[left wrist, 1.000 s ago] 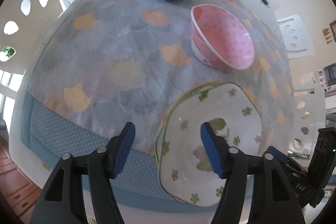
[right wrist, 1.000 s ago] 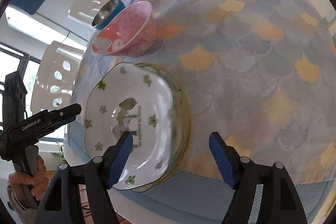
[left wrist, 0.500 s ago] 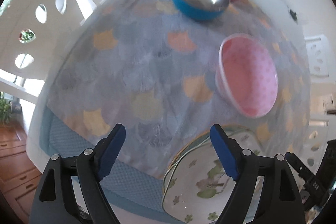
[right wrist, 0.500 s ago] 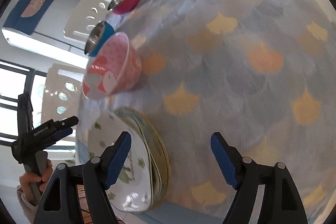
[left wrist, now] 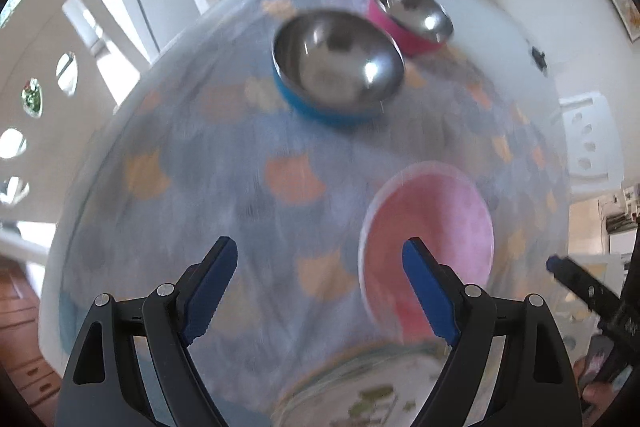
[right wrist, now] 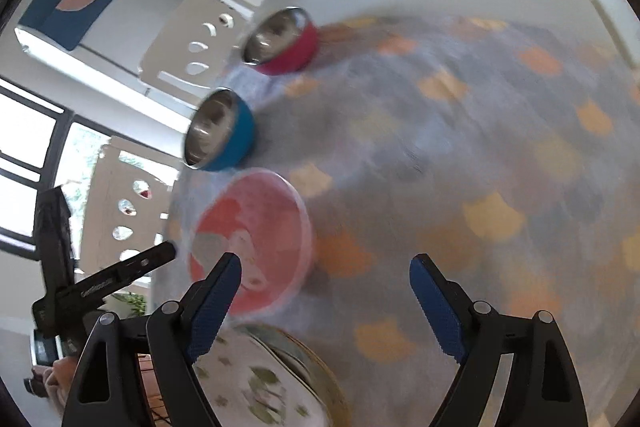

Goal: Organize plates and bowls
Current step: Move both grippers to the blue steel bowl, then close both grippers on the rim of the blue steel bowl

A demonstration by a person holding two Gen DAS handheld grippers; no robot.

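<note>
Left wrist view: left gripper (left wrist: 320, 267) spread, nothing between the fingers; pink plastic bowl (left wrist: 432, 227) just beyond, blue-sided steel bowl (left wrist: 336, 71) and magenta-sided steel bowl (left wrist: 412, 15) farther (both interiors visible).
Right wrist view: right gripper (right wrist: 326, 285) opening, empty; stacked clover-print plates (right wrist: 260, 383) at the scale-patterned tablecloth (right wrist: 480, 147) edge; bowls seen side-on.

From above, the scallop-patterned tablecloth (left wrist: 248, 163) is looked down on steeply by both wrist views, the pink dotted bowl (left wrist: 436, 223) (right wrist: 256, 239) being shared.
</note>
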